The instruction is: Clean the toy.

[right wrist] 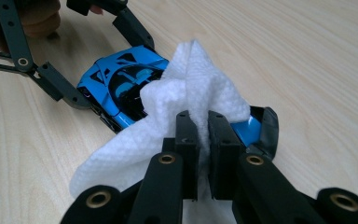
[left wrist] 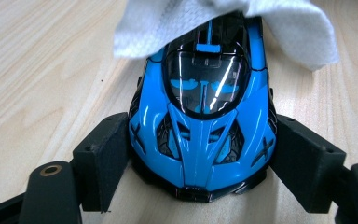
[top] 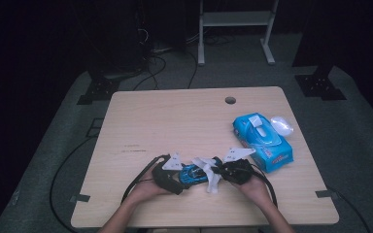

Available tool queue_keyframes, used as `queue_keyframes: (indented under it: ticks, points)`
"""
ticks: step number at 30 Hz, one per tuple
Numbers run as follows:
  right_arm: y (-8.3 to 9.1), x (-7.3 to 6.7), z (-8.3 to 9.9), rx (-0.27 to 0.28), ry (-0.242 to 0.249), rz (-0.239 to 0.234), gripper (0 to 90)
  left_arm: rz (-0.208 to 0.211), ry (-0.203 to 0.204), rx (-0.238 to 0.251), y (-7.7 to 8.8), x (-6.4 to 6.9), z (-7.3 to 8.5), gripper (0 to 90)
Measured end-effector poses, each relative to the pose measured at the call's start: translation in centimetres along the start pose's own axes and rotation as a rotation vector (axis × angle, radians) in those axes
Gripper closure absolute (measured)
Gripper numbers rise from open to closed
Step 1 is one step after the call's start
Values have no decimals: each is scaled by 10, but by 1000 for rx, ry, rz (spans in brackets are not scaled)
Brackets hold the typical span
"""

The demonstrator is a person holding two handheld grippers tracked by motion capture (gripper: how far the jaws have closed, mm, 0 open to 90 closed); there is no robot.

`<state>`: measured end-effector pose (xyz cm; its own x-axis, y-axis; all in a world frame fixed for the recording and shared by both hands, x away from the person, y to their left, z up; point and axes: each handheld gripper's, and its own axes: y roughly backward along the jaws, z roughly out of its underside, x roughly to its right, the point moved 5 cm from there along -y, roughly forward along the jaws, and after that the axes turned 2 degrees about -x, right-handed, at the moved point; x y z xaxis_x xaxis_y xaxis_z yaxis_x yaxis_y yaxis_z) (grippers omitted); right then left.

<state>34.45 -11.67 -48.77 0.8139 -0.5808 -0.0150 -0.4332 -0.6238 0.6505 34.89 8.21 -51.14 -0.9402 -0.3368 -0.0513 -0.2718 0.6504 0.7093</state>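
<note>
At the high view's lower centre, the left gripper (left wrist: 200,163) clamped the toy car's (left wrist: 200,121) nose while the right gripper (right wrist: 203,135), pinching the wipe (right wrist: 191,88), lay over its tail.

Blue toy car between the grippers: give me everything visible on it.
The glossy blue toy car looks like hard plastic, with black vents, black trim and a dark tinted windscreen that reflects light. It sits upright on the pale wooden table, near the front edge. The left gripper clamps its nose, one black pad on each flank. A crumpled white wipe, pinched in the shut right gripper, drapes over its roof and rear, hiding part of its body.
</note>
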Motion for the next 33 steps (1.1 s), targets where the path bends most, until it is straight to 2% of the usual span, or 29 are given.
queue_keyframes:
  ticks: [6,8,11,14,16,18,21,24,26,29,31,33]
  points:
    - [-8,-19,-10,24,41,-52,835,-5,-4,-2,-1,1,-1,246]
    - [-7,-16,-9,21,32,-55,835,-4,-4,-1,-1,1,0,245]
    - [-3,-6,-5,4,34,-14,835,4,2,1,0,0,0,243]
    - [0,1,0,1,5,-4,835,10,9,2,1,-1,1,242]
    - [-1,-2,-2,1,16,6,835,6,5,2,0,-1,0,243]
    - [-3,-9,-5,12,28,-11,835,6,6,4,0,0,0,243]
    - [-8,-19,-10,20,75,-21,830,11,10,5,0,-1,0,242]
    - [-7,-15,-9,16,55,-39,833,19,19,6,1,-1,1,236]
    - [-5,-9,-7,11,40,-31,833,29,35,2,1,-2,3,219]
    - [-4,-6,-5,12,22,-22,834,24,25,-8,1,-2,4,227]
    - [-5,-9,-6,8,41,-9,836,14,12,-7,1,-1,3,232]
    - [-7,-17,-10,16,62,-26,835,15,15,-9,1,-1,2,234]
